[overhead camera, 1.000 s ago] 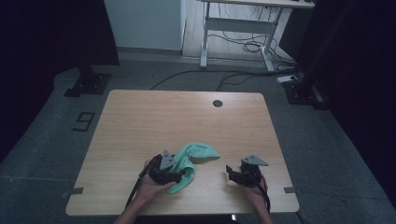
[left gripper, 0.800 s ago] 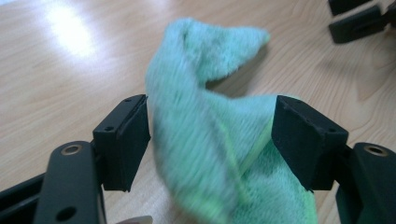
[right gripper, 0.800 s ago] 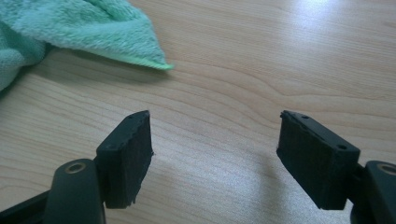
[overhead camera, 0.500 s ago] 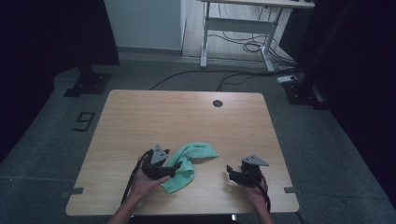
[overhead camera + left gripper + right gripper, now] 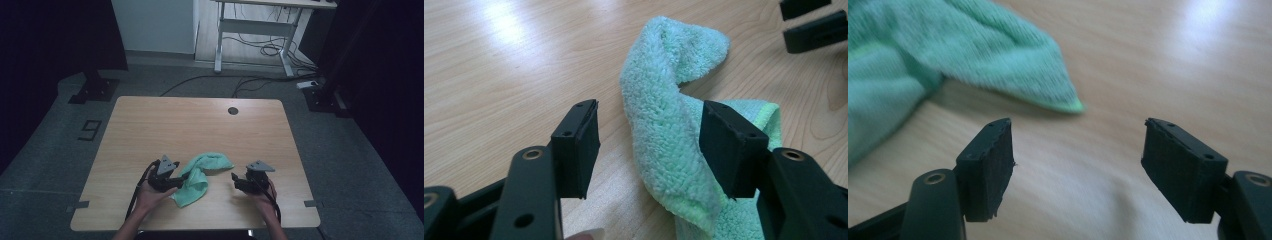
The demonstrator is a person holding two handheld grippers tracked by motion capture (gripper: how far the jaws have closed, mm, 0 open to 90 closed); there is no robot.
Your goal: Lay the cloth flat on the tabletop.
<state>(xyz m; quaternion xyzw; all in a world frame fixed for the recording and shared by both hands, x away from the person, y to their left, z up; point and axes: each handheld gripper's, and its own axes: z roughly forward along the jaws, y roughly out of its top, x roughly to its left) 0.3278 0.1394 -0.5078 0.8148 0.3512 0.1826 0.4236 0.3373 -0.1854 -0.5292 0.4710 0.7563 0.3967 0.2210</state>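
at the near edge of the table [image 5: 150, 115] both hands rest on the wood, each holding a gripper with its jaws spread apart and nothing between them. the left gripper [image 5: 649, 145] sits right against the green cloth [image 5: 664, 135]; in its own view a raised fold of the cloth stands in the gap between the two pads without being pinched — a placement that looks meant for closing on that fold. the right gripper [image 5: 1078, 165] waits just beside the cloth's pointed corner [image 5: 1068, 102], low over bare wood, probably ready to take that end so the cloth can be pulled flat or folded. a little farther in, the cloth lies bunched and twisted between the two grippers, near the front middle of the table. beyond it the tabletop runs bare to a small round cable hole [image 5: 232, 110] by the far edge, with desk legs [image 5: 218, 45] and loose cables [image 5: 260, 47] on the floor behind.
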